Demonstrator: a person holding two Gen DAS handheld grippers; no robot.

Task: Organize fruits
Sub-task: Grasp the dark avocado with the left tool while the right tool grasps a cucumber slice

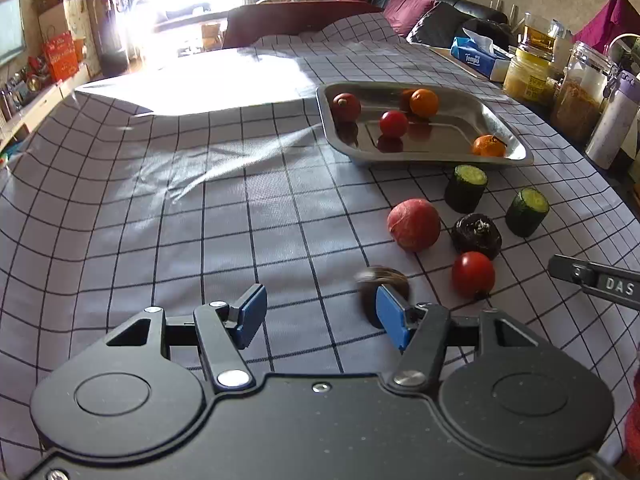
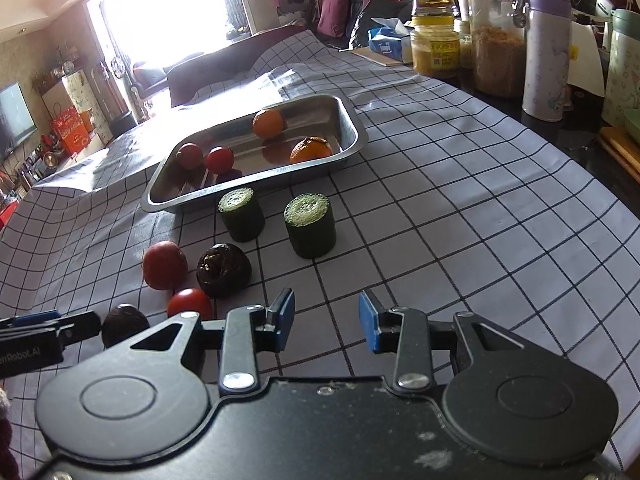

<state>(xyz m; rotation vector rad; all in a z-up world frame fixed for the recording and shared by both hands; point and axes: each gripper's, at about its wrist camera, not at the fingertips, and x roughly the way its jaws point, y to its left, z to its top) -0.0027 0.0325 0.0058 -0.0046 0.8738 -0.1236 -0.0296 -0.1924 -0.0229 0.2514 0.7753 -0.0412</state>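
A steel tray [image 1: 516,148] [image 2: 352,120] holds two oranges [image 1: 424,102] [image 1: 488,146], a red tomato [image 1: 393,123] and a dark red fruit [image 1: 346,106]. On the cloth in front lie two cucumber pieces [image 1: 466,188] [image 1: 527,212], a pinkish-red fruit [image 1: 414,224], a wrinkled dark fruit [image 1: 476,236], a red tomato [image 1: 473,274] and a dark brown fruit [image 1: 384,280]. My left gripper [image 1: 320,316] is open, its right finger just in front of the brown fruit. My right gripper [image 2: 326,320] is open and empty, to the right of the loose fruits [image 2: 224,270].
Jars [image 2: 498,32], a lilac flask [image 2: 546,48] and a tissue pack [image 1: 476,58] line the table's right edge. The checked cloth [image 1: 200,200] covers the table. A sofa with cushions [image 1: 408,4] stands behind.
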